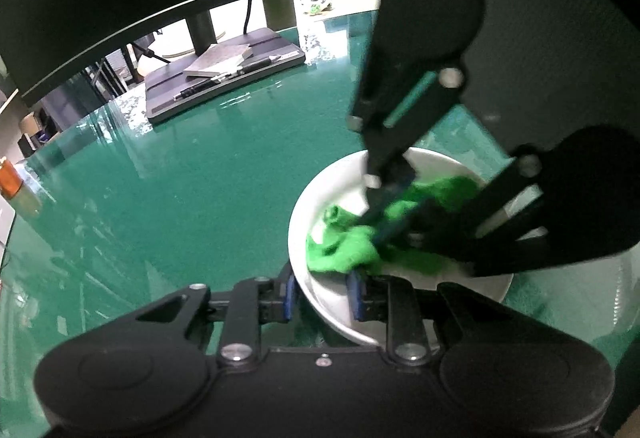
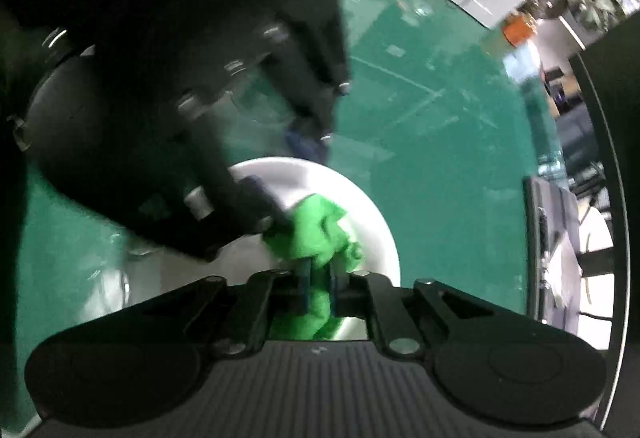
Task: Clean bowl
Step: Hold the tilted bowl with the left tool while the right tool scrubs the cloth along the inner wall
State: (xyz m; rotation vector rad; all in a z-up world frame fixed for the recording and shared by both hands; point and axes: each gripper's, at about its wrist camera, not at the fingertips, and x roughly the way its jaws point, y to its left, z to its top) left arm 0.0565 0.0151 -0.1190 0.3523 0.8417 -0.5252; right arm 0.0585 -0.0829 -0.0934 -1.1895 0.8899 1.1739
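Inside, white bowl (image 1: pixel 320 197) holds green cloth (image 1: pixel 344 254), right gripper (image 2: pixel 320 282) pinching it.

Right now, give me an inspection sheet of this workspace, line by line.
Surface: glossy green tabletop, reflective.
Job's things: white bowl on the table; green cloth bunched inside it.
Clutter: grey monitor base with a pen and a flat pad on it; orange-capped item at the table edge.
Grippers: left gripper straddling the bowl's near rim; right gripper shut on the cloth inside the bowl.
Cables: dark cable behind the monitor.
Surroundings: dark monitor overhead; crowded shelves beyond, blurred.
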